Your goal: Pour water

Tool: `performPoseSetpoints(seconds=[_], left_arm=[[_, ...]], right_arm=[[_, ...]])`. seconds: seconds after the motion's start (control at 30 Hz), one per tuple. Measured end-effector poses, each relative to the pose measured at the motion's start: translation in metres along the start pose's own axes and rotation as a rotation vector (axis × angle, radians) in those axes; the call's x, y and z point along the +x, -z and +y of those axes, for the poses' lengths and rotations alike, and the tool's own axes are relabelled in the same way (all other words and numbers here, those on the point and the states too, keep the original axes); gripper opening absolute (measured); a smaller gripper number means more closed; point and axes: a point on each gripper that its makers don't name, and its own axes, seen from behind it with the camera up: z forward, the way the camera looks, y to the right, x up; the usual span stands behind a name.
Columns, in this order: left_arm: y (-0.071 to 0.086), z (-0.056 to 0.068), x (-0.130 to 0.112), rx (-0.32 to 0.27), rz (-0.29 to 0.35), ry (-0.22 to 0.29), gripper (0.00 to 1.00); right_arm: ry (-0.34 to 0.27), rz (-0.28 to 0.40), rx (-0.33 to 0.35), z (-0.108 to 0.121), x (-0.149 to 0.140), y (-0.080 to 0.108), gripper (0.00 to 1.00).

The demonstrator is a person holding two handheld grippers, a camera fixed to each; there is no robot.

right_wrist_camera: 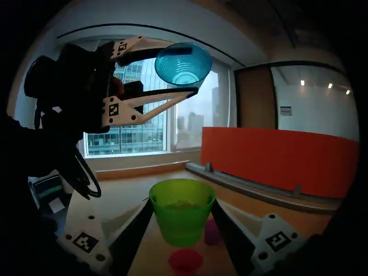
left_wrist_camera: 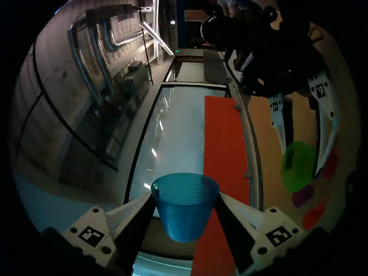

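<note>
Pouring stage: left tongs (left_wrist_camera: pixel 185 202) clamped on tipped blue cup (left_wrist_camera: pixel 185 212), right tongs (right_wrist_camera: pixel 181 204) gripping green cup (right_wrist_camera: pixel 182 218), lower centre; next, probably aligning rims.

Clear air between blue cup (right_wrist_camera: pixel 183 64) and green cup (right_wrist_camera: pixel 182 216) — orange partition (right_wrist_camera: pixel 280 158) blocks one side.

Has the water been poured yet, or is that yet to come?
Probably near the end. In hand: the left gripper grips the blue cup tipped over, raised above the green cup, which the right gripper holds upright. Done, it seems: the blue cup looks empty inside and the green one appears to hold some liquid, with no stream visible. Left: righting the blue cup and setting both down.
</note>
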Motion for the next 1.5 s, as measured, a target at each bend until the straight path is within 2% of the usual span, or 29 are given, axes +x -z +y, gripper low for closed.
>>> performPoseSetpoints(seconds=[0.43,0.8,1.07,1.5], left_arm=[[-0.006,0.009,-0.014,-0.033,-0.011,0.386,0.85],[-0.001,0.01,-0.021,-0.04,-0.019,0.606,0.85],[-0.003,0.008,-0.027,-0.04,-0.025,0.76,0.85],[-0.001,0.007,-0.045,-0.045,-0.033,1.057,0.85]], right_arm=[[-0.001,0.004,-0.008,0.002,0.001,0.001,0.9],[-0.002,0.012,-0.013,0.003,0.005,0.003,0.9],[-0.001,0.013,-0.018,0.005,0.004,0.004,0.9],[-0.001,0.017,-0.025,0.006,0.007,0.008,0.9]])
